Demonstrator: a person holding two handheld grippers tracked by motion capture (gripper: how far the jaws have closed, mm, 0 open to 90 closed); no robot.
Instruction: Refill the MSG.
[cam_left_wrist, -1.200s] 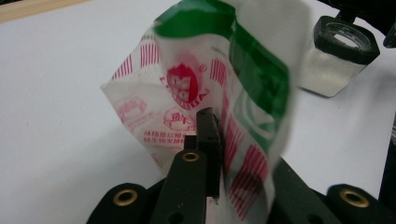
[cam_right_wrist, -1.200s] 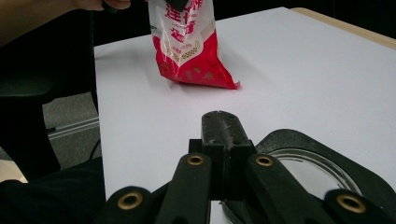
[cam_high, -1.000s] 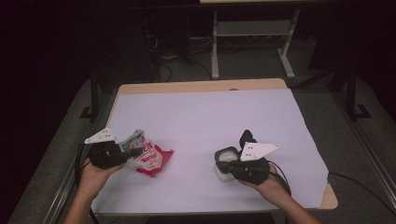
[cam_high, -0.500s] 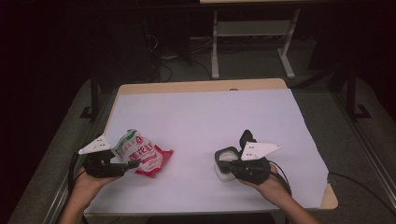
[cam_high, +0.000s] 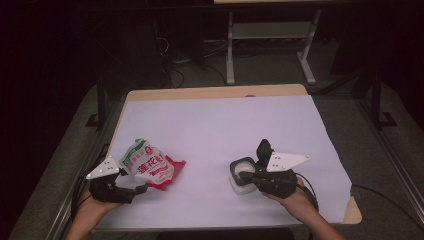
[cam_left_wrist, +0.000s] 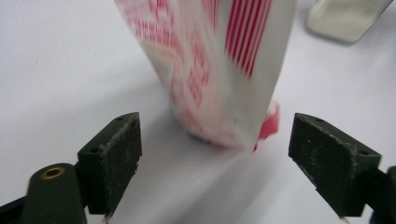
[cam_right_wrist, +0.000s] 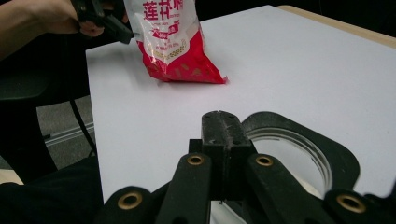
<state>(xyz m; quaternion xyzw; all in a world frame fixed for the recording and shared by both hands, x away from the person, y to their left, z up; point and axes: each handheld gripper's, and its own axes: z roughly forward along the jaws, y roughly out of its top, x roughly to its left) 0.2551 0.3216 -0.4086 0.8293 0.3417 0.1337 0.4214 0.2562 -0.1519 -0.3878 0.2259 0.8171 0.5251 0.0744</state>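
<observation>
Left gripper (cam_high: 131, 190) jaws just opened wide, bag (cam_high: 150, 165) released on desk (cam_high: 225, 125); right gripper (cam_high: 250, 175) clamps jar (cam_high: 240, 175) rim; filling pending.

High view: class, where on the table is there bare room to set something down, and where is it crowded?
Free: the far half of the white sheet, and the strip between the bag and the jar. Crowded: the near corners, with the left tool by the bag and the right tool on the jar.

Bare white table top (cam_high: 225, 125) beyond snack bag (cam_high: 149, 165) and glass jar (cam_high: 242, 175), wide gap between them.
</observation>
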